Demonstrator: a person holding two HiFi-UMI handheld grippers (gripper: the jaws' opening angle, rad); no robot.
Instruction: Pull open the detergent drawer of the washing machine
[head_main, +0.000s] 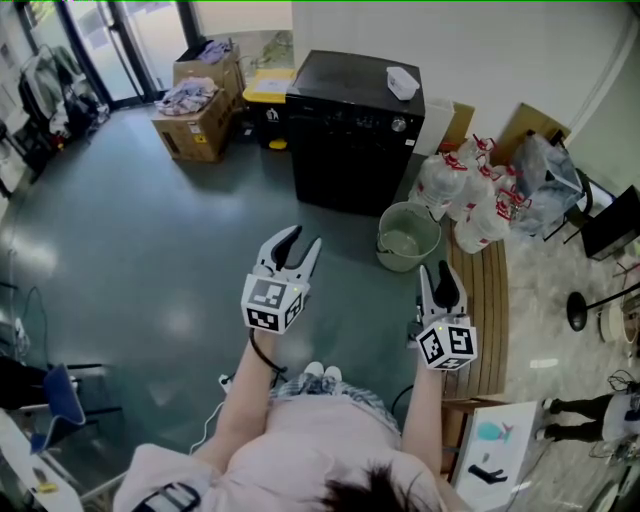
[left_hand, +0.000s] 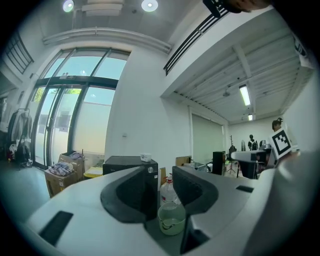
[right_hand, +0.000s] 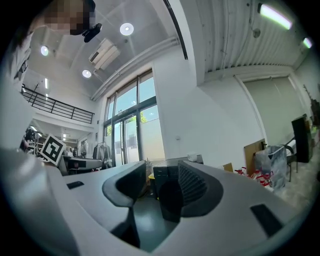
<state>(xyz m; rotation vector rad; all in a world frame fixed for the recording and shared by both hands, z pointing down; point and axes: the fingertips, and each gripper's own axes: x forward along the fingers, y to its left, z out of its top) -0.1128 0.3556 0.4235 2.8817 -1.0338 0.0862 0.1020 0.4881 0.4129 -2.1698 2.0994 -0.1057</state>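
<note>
Although the task names its drawer, the black washing machine (head_main: 355, 130) stands well apart from the person, across a stretch of green floor (head_main: 150, 260). It sits against the far wall, with a green bucket (head_main: 407, 236) just beside its right front corner and a cluster of water bottles (head_main: 470, 195) beyond that. The machine is heavy and should not shift under a pull. The detergent drawer is likely a light, stiff plastic tray that slides straight out with a little friction at the start. The best hold is probably a hooked grip under the recessed lip of its front, drawn level and square so it does not bind. The left gripper (head_main: 303, 240) and the right gripper (head_main: 436, 272) are both held out level in front of the person, each with its jaws partly apart and nothing between them. The gap of the left one frames the washing machine (left_hand: 127, 162) and the green bucket (left_hand: 171, 220). The gap of the right one frames the washing machine's dark front (right_hand: 167, 195). From the head view only the machine's top, a small white thing (head_main: 402, 82) lying on it, and a narrow control strip with a knob (head_main: 399, 124) are clear. The drawer cannot be picked out in any view, because the front is dark, small and partly masked by the jaws, so which end of the strip holds it cannot be told.
</note>
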